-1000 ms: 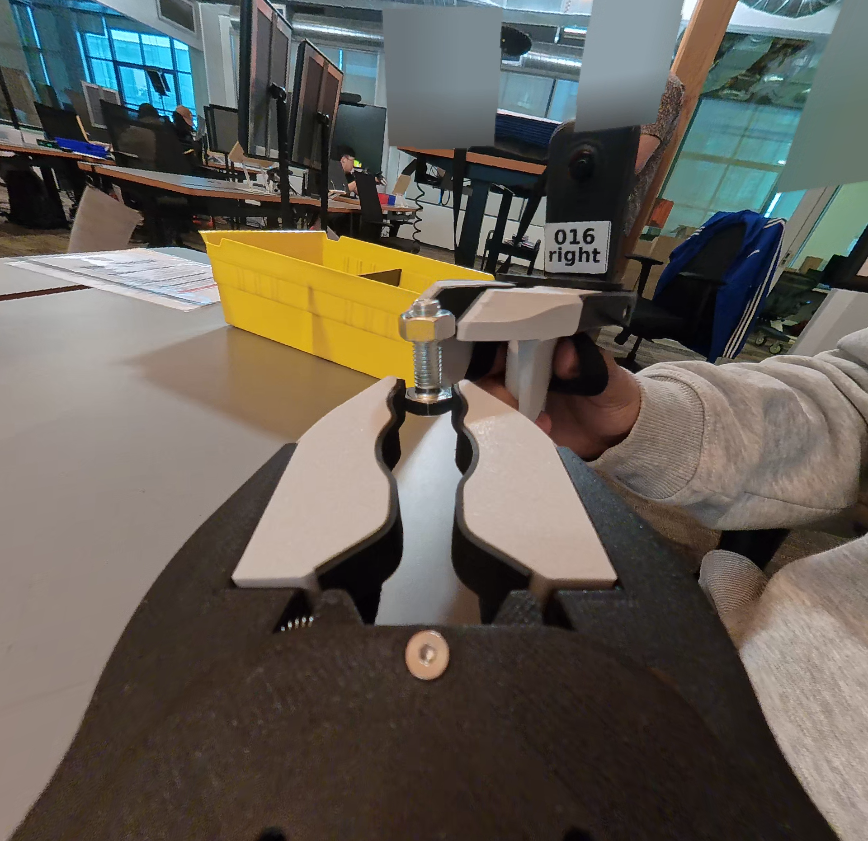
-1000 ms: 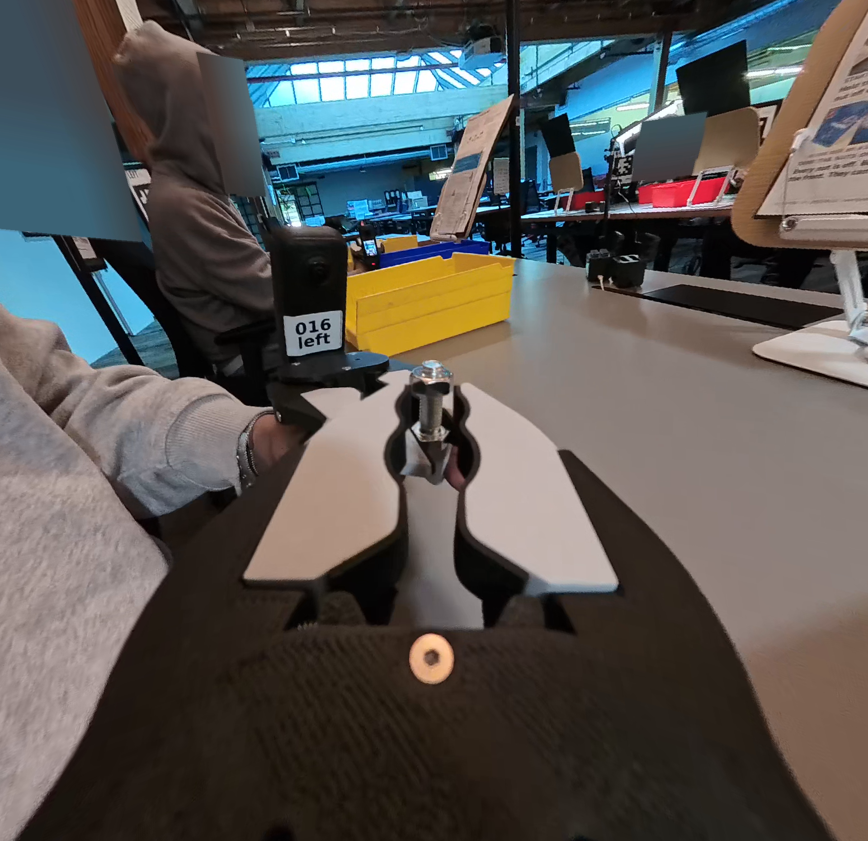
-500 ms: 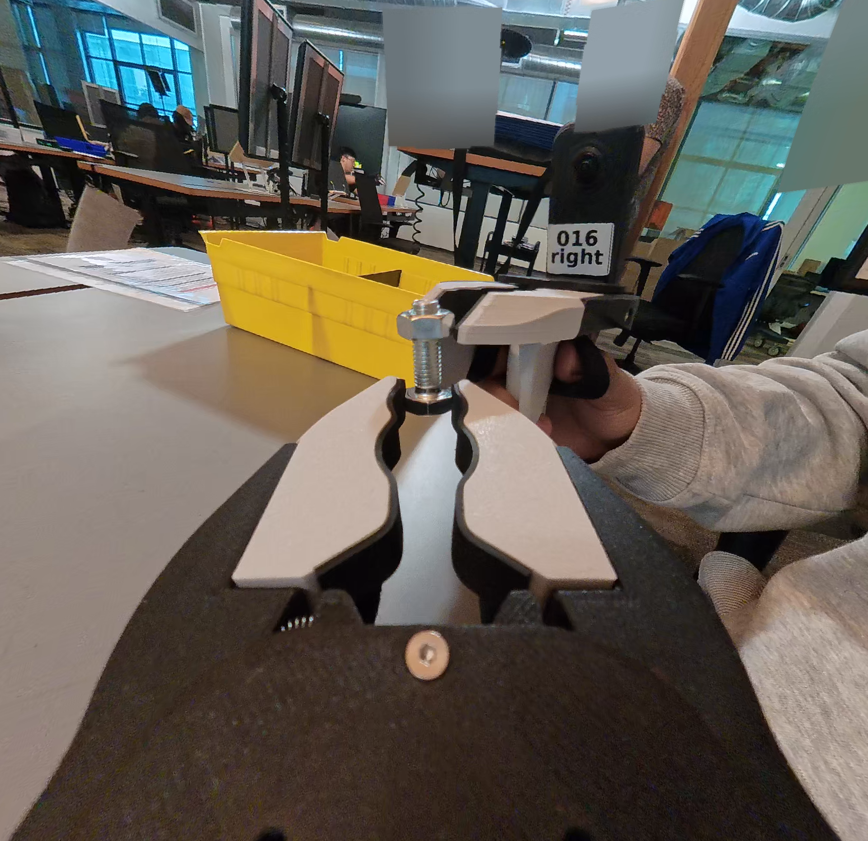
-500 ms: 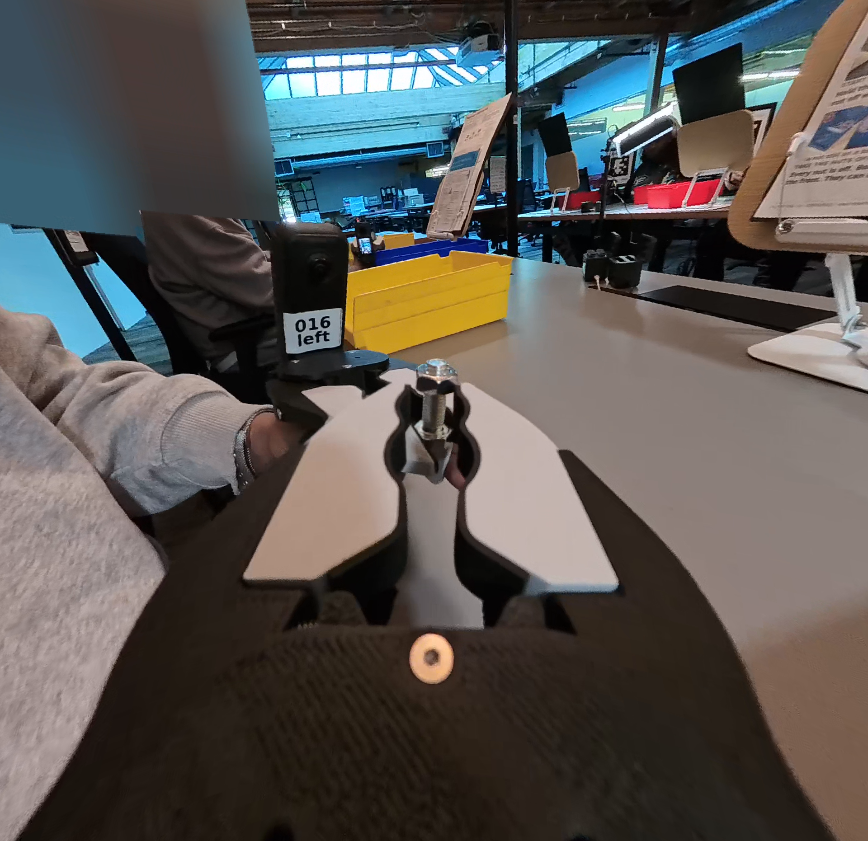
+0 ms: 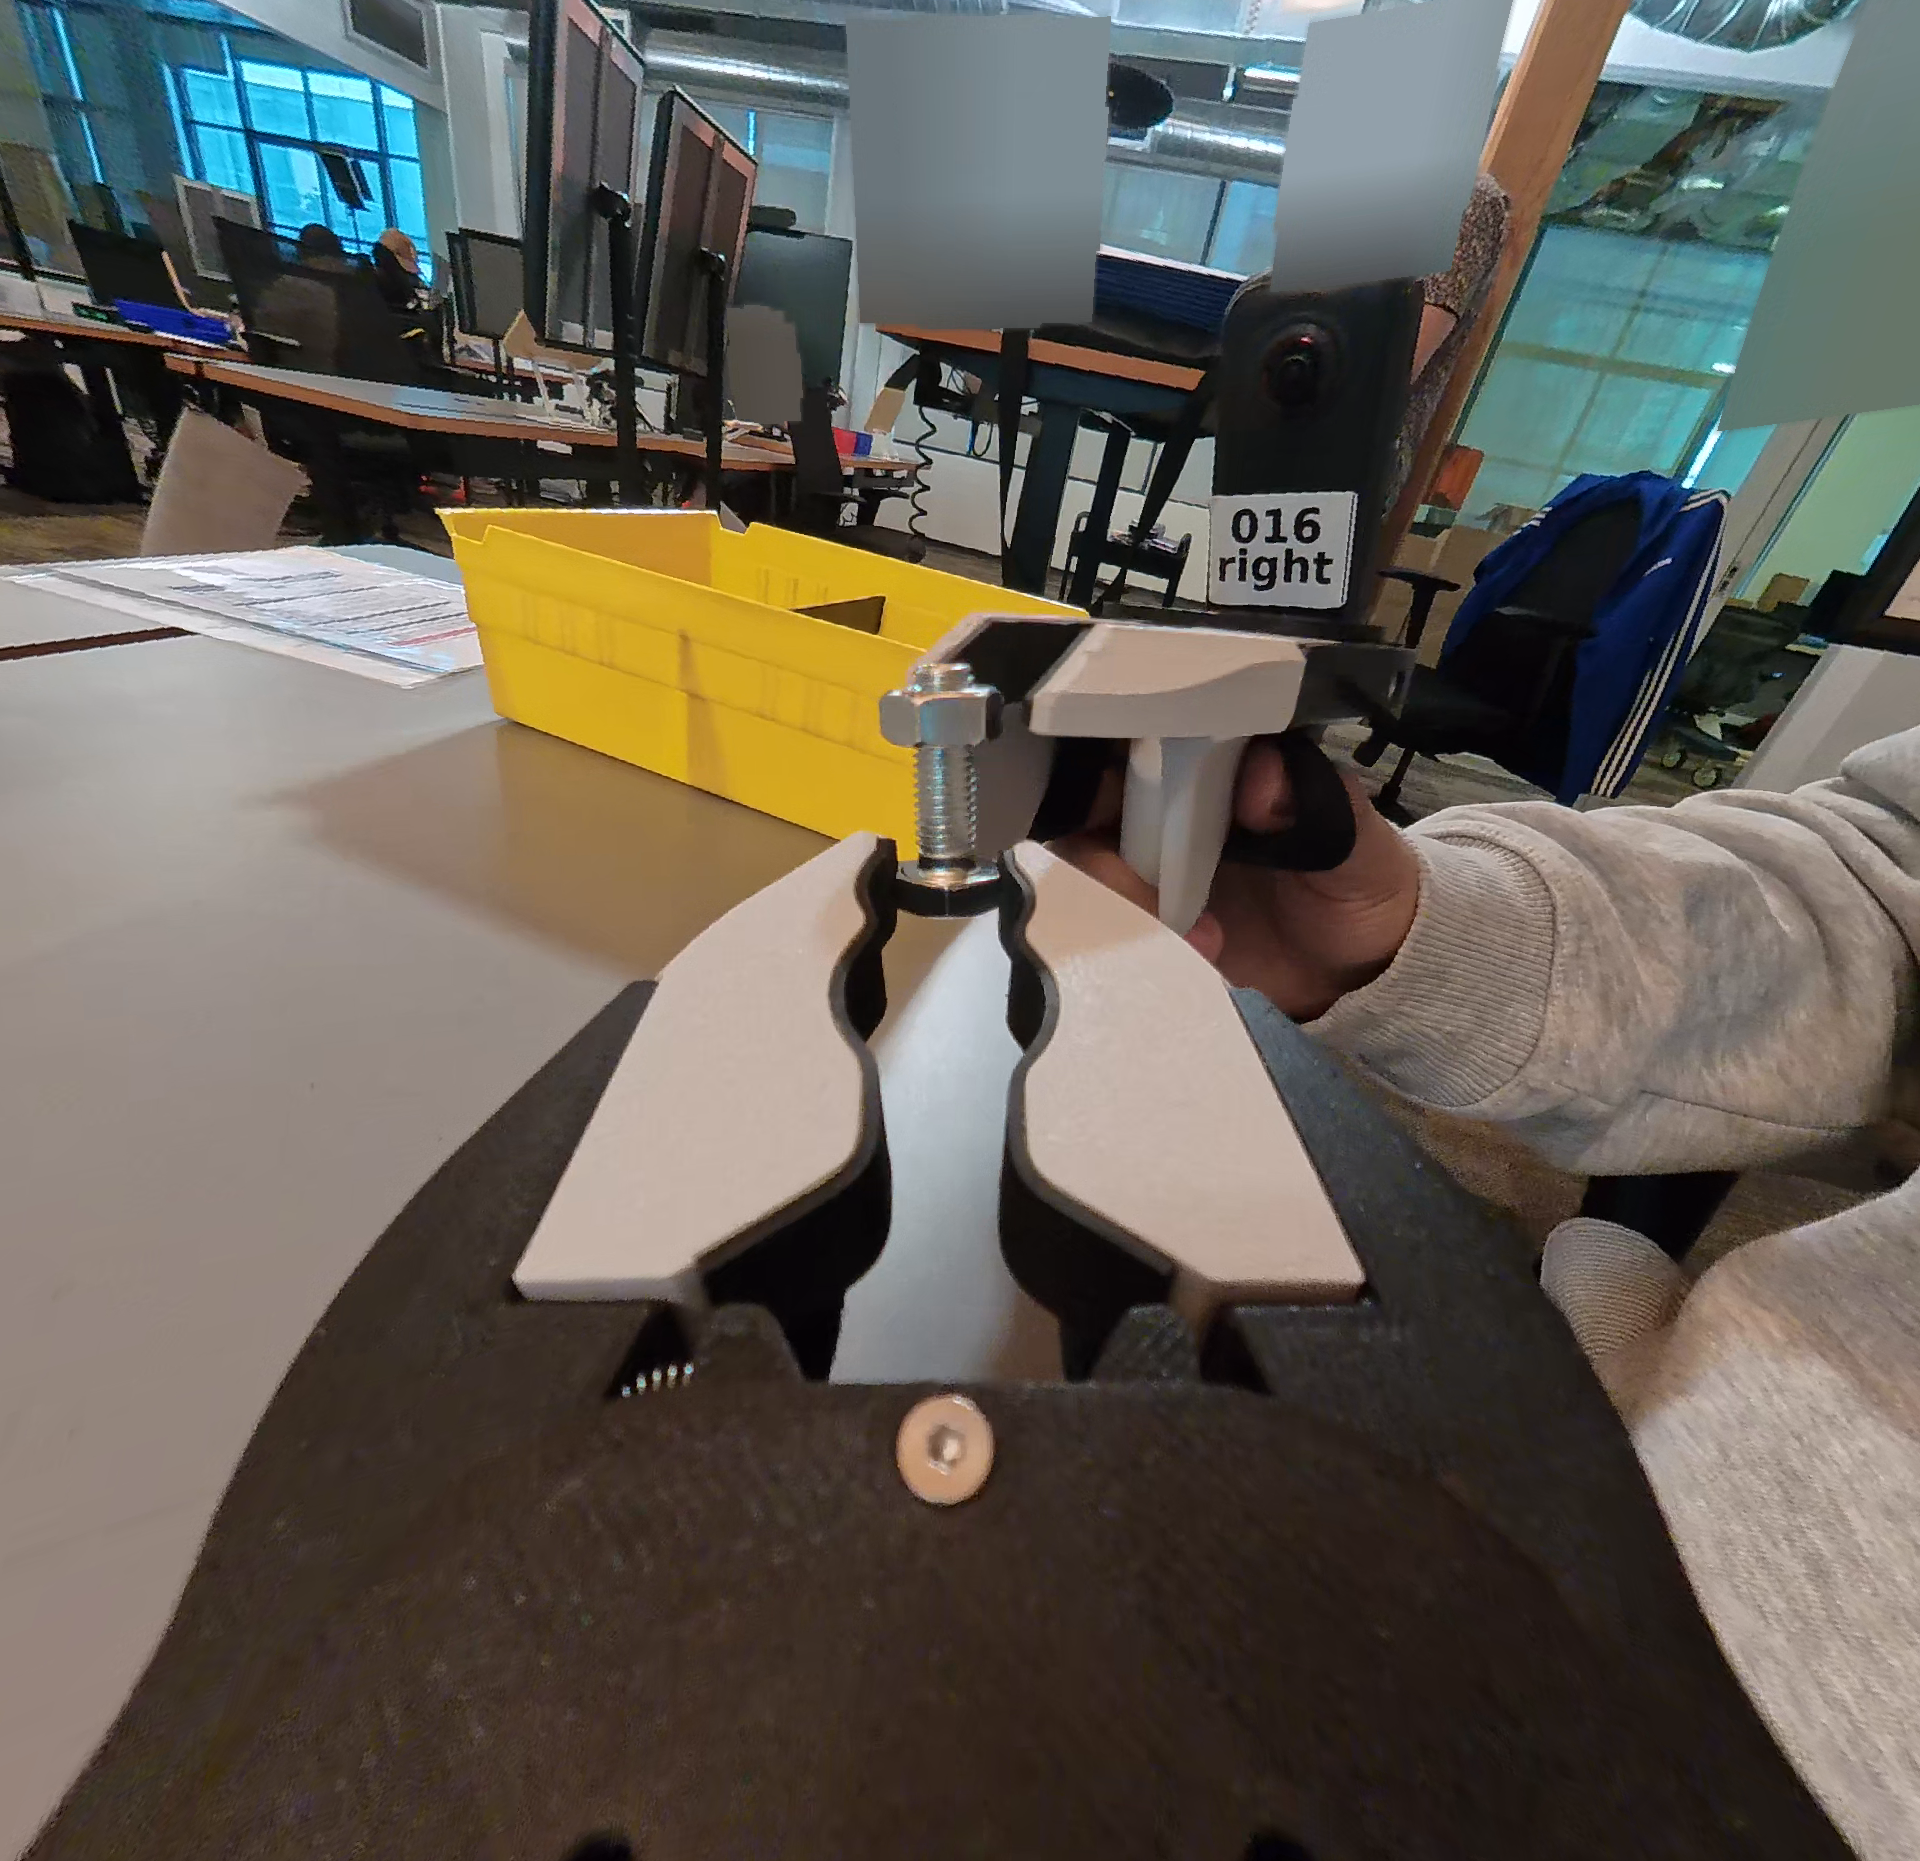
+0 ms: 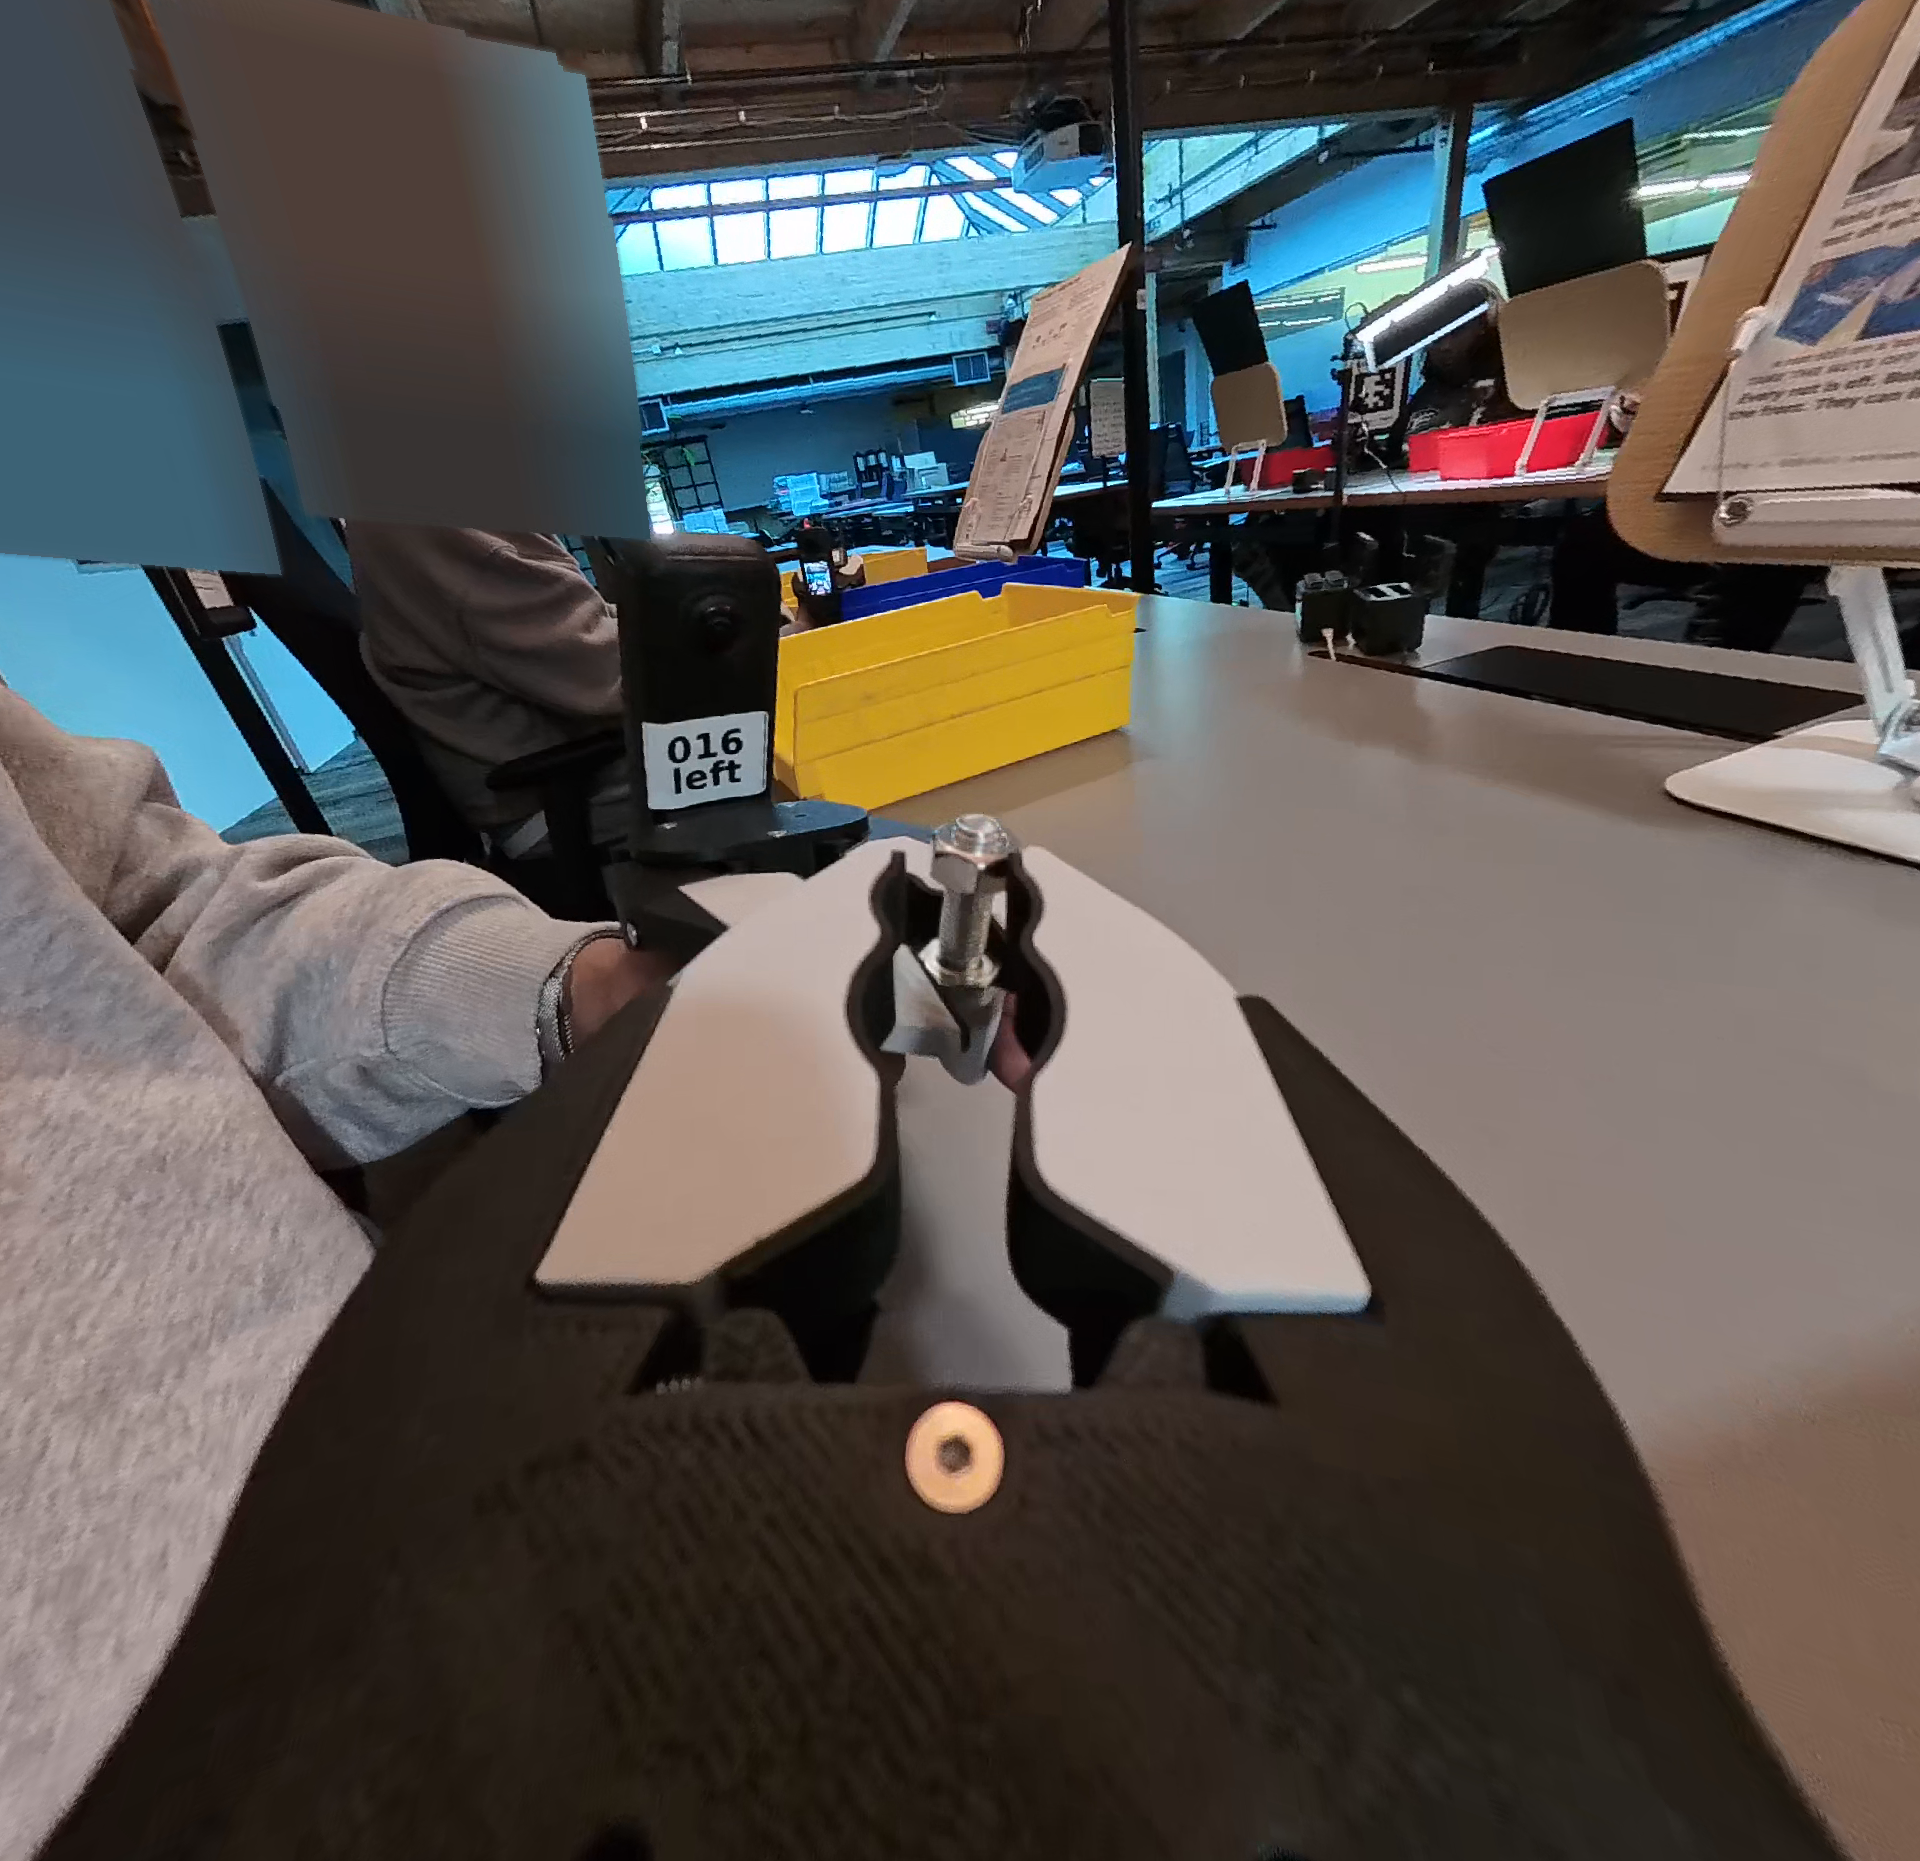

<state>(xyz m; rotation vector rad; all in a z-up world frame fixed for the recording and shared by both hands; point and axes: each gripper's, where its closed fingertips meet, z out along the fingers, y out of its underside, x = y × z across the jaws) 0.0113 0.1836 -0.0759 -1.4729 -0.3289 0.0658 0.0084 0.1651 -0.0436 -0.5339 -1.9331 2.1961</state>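
Observation:
A silver bolt (image 5: 943,801) stands upright above the grey table (image 5: 260,980). My left gripper (image 5: 943,868) is shut on the bolt's hex head at the bottom. My right gripper (image 5: 992,712) reaches in from the right and is shut on a silver nut (image 5: 938,715) at the top of the thread. In the right wrist view the right gripper (image 6: 964,876) clasps the nut (image 6: 971,855), the bolt (image 6: 961,928) hangs below it, and the left gripper (image 6: 940,1032) grips its lower end. A hand in a grey sleeve holds each gripper.
A yellow bin (image 5: 675,679) stands on the table behind the bolt, also in the right wrist view (image 6: 956,699), with a blue bin (image 6: 935,580) beyond it. A printed sheet (image 5: 291,601) lies at the far left. A document stand (image 6: 1808,793) and black mat (image 6: 1621,684) are at the right. Less than 4 cm separates the two grippers' tips.
Almost nothing. Both grippers keep their hold on bolt and nut; the right gripper has shifted very slightly about the bolt.

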